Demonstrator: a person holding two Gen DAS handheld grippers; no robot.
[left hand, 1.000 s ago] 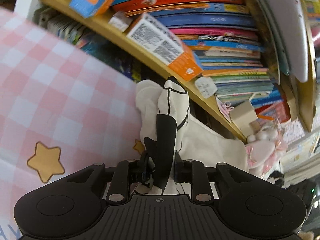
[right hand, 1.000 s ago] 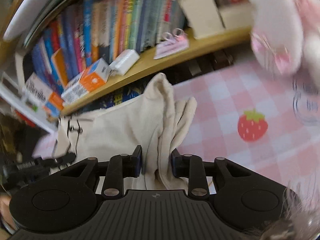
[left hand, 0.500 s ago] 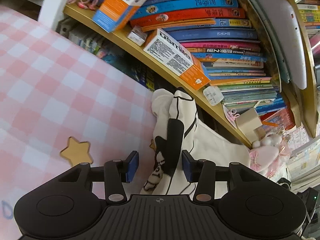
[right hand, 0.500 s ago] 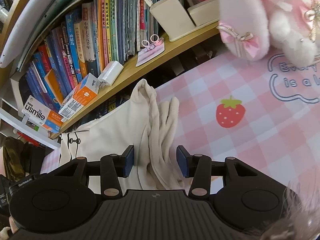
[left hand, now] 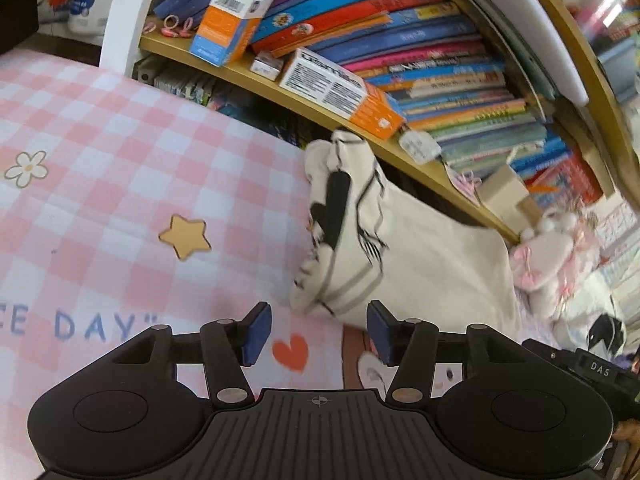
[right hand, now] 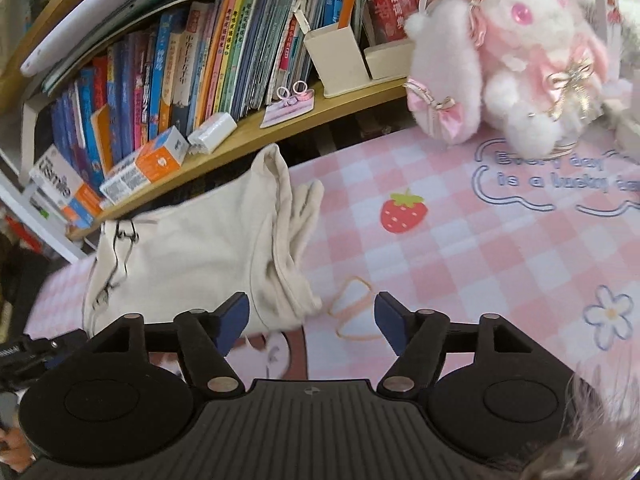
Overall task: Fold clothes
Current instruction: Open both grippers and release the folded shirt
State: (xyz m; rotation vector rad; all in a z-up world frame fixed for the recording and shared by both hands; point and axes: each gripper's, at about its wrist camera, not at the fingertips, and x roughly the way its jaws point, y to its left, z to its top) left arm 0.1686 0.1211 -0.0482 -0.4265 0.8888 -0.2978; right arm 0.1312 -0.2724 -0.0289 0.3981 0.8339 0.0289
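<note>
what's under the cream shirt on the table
The cream shirt lies on a pink checked tablecloth, which shows all around it. Its far edge reaches the wooden shelf. Whatever print the cloth carries beneath the shirt is covered.

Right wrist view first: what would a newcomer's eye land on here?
The pink plush rabbit at the top right, sitting on the pink checked cloth by the crammed bookshelf. Next, the cream garment, bunched along its right edge, lying just ahead of the right gripper, whose jaws have just been opening and stand clear of it.
</note>
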